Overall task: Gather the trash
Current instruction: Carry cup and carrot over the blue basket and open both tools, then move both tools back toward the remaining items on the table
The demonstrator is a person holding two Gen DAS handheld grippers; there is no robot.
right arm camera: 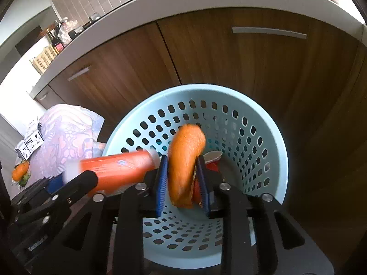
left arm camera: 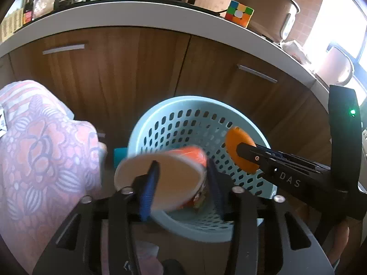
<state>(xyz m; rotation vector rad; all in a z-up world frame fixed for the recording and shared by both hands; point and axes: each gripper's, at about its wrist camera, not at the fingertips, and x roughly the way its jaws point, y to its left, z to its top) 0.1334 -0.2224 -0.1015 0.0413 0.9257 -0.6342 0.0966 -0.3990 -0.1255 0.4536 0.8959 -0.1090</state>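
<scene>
A light blue perforated basket [left arm camera: 183,112] stands on the floor before the cabinets; it also shows in the right wrist view [right arm camera: 263,137]. My left gripper [left arm camera: 181,181] is shut on an orange paper cup [left arm camera: 165,178], one finger inside its mouth, held over the basket's near rim. The cup shows blurred in the right wrist view [right arm camera: 114,171]. My right gripper [right arm camera: 183,181] is shut on an orange peel [right arm camera: 185,160] over the basket's opening; the peel also shows in the left wrist view [left arm camera: 240,149]. A red-and-white cup [right arm camera: 212,160] lies inside the basket.
Wooden cabinet doors [left arm camera: 114,68] under a white counter [left arm camera: 137,11] stand behind the basket. A floral cushion [left arm camera: 39,149] lies to the left, with more orange scraps [right arm camera: 20,171] beyond it. A colour cube [left arm camera: 239,12] and a pot [left arm camera: 266,4] stand on the counter.
</scene>
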